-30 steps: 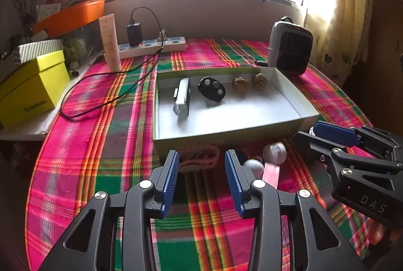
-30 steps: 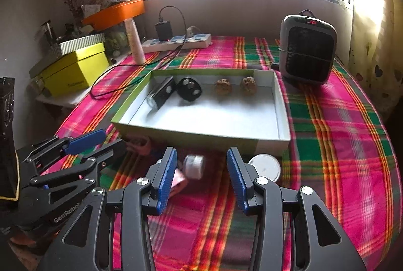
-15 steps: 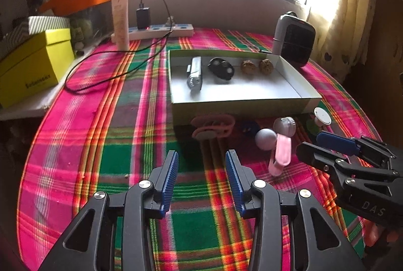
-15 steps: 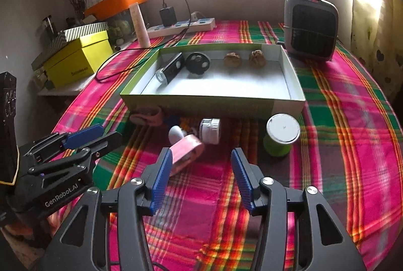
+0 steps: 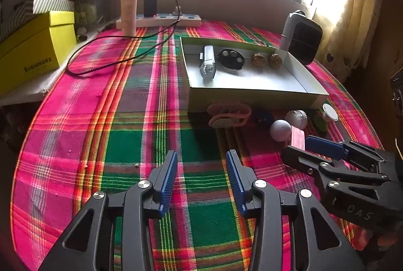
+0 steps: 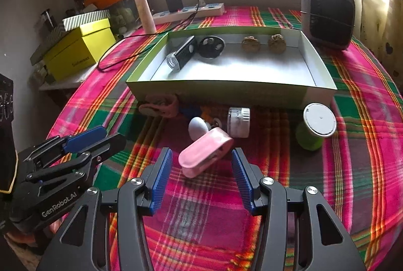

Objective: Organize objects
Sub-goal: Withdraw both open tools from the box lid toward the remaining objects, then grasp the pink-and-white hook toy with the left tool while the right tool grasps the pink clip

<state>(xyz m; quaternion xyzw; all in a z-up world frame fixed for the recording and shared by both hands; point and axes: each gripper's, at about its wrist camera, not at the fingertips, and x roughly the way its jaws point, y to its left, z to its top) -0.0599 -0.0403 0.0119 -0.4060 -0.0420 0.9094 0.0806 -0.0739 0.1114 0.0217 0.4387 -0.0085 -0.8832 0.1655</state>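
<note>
A shallow white box (image 6: 226, 91) holds a silver-black torch (image 6: 181, 57), a black round gadget (image 6: 211, 46) and two brown walnuts (image 6: 250, 44). On the plaid cloth before it lie a pink clip-shaped item (image 6: 205, 155), a white egg shape (image 6: 197, 126), a small white jar (image 6: 238, 122), a green white-lidded cup (image 6: 314, 127) and a pink band (image 6: 158, 107). My right gripper (image 6: 201, 154) is open, its fingertips on either side of the pink item's near end, pads not pressing. My left gripper (image 5: 201, 157) is open over bare cloth, well short of the pink band (image 5: 228, 116).
A grey heater (image 6: 327, 14) stands at the box's back right. A power strip (image 6: 191, 11) with charger and black cable, a cream tube (image 6: 144, 10) and a yellow box (image 6: 80, 49) line the far left. The table's curved edge runs close on both sides.
Both grippers have drawn back from the box and come lower. The right gripper's jaws stand wider, and the pink item now lies between its fingertips.
</note>
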